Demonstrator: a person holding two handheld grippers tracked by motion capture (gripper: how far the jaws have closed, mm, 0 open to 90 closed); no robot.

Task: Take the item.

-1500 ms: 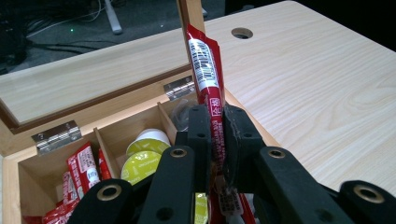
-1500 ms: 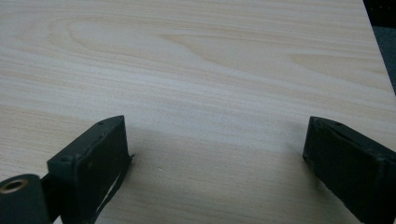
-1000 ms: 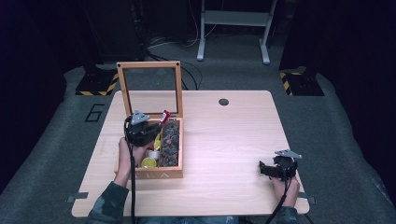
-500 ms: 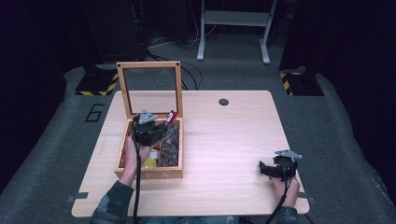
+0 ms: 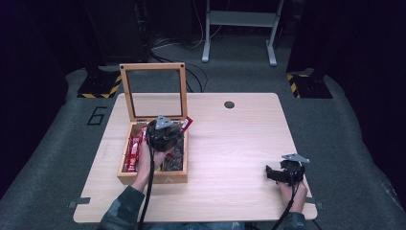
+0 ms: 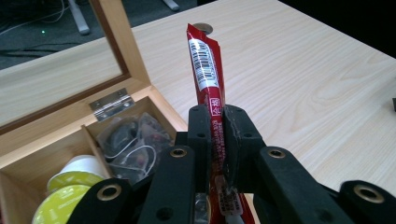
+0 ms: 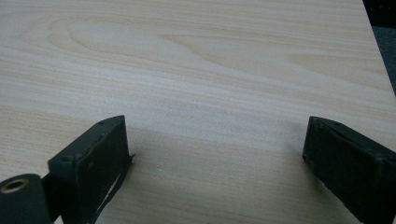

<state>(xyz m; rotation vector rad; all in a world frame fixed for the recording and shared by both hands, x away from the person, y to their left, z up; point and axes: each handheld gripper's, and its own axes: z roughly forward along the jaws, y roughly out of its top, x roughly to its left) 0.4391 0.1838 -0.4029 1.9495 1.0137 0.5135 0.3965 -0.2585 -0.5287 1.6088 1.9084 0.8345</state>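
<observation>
One wooden box (image 5: 152, 178), two yellow-green capsules (image 6: 70, 196), one red sachet (image 6: 205, 70) gripped, several red sachets (image 5: 134, 151) in left compartment, uncountable.

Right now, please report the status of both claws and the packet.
Left claw shut on red packet, above wooden box. Right claw open, over bare table. Nothing in the way.

A box (image 5: 152, 179) sits on the left half of the bench (image 5: 230, 143), its lid (image 5: 153, 91) standing upright at the far side. Sachets (image 5: 134, 148) lie along the box's left compartment, with what may be small bagged items (image 6: 133, 142) in the right one, behind the capsules (image 6: 70, 186). The left gripper (image 5: 165, 136) hangs over the box holding a sachet (image 6: 205, 70). The right gripper (image 5: 282, 173) rests near the bench's front right corner.
</observation>
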